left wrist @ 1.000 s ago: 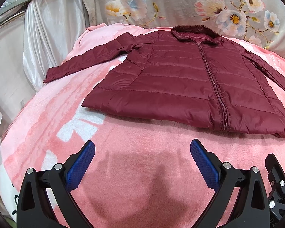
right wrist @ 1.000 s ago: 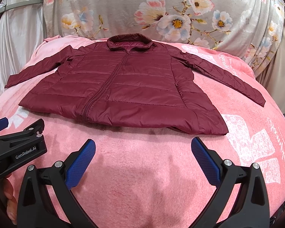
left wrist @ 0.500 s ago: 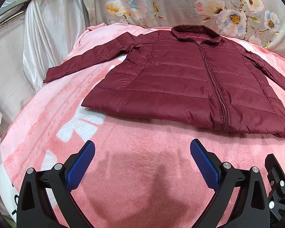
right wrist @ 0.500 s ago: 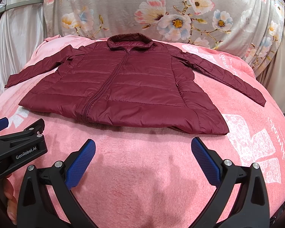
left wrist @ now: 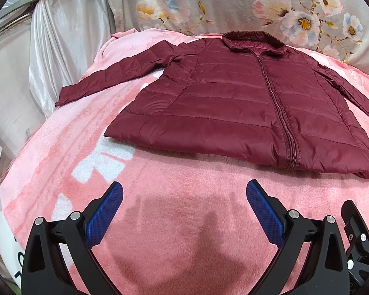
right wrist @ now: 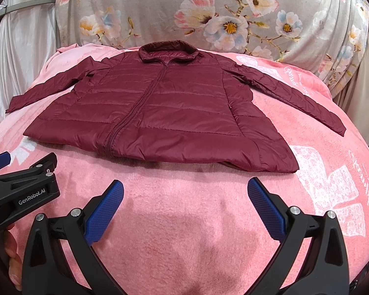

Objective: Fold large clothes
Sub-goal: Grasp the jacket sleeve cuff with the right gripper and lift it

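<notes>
A dark red quilted jacket (left wrist: 233, 103) (right wrist: 160, 113) lies flat and zipped on a pink blanket (left wrist: 174, 186) (right wrist: 184, 196), collar at the far side, both sleeves spread outward. My left gripper (left wrist: 184, 196) hovers open above the blanket, short of the jacket's hem, nothing between its blue pads. My right gripper (right wrist: 185, 195) is likewise open and empty, just in front of the hem. The left gripper's black body (right wrist: 22, 191) shows at the left edge of the right wrist view, with part of a hand under it.
A floral grey cloth (right wrist: 209, 19) hangs behind the bed. White satin curtains (left wrist: 49, 49) and a metal rail stand at the left. The blanket drops off at the left and right edges; white print marks (right wrist: 332, 191) lie on its right part.
</notes>
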{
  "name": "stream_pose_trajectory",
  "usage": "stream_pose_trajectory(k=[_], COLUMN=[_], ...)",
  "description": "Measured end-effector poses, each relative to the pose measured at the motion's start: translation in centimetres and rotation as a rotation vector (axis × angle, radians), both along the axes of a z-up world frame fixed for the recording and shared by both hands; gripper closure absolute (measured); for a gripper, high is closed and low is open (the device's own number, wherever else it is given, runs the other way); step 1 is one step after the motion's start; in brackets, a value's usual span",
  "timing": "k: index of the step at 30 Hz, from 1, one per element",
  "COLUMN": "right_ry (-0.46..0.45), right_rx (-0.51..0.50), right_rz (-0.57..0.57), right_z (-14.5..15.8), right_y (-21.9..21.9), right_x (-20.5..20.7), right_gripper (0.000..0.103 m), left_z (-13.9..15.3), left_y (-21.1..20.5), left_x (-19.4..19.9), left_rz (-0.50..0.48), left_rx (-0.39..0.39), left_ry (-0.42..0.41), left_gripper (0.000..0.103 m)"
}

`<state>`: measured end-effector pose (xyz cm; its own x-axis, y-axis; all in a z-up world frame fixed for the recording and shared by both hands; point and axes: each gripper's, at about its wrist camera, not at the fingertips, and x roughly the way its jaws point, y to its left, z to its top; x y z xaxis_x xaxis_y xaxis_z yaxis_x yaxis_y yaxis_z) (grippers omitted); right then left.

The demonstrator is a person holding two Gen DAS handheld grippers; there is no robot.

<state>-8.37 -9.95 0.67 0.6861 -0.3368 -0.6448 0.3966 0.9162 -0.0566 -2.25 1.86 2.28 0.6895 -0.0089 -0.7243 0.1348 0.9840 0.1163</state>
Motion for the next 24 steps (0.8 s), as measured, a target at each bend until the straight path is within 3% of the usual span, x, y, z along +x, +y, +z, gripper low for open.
stream_pose_trajectory(k=[12, 18, 24], right_ry=[0.022, -0.02, -0.119], right_rx=[0.053, 0.133, 0.306], right_rz=[-0.026, -0.121, -0.312], right_z=[0.0, 1.4, 1.9], right_y=[-3.1, -11.0, -24.0], right_x=[0.8, 0.9, 0.2], right_gripper=[0.005, 0.005, 0.005], left_z=[-0.5, 0.8, 2.6], left_y=[-0.6, -0.7, -0.2], left_x=[0.6, 3.1, 7.3], left_rz=[-0.008, -0.015, 0.001], left_rx=[0.0, 0.01, -0.017], left_ry=[-0.002, -0.038, -0.072], left_gripper=[0.005, 0.005, 0.005])
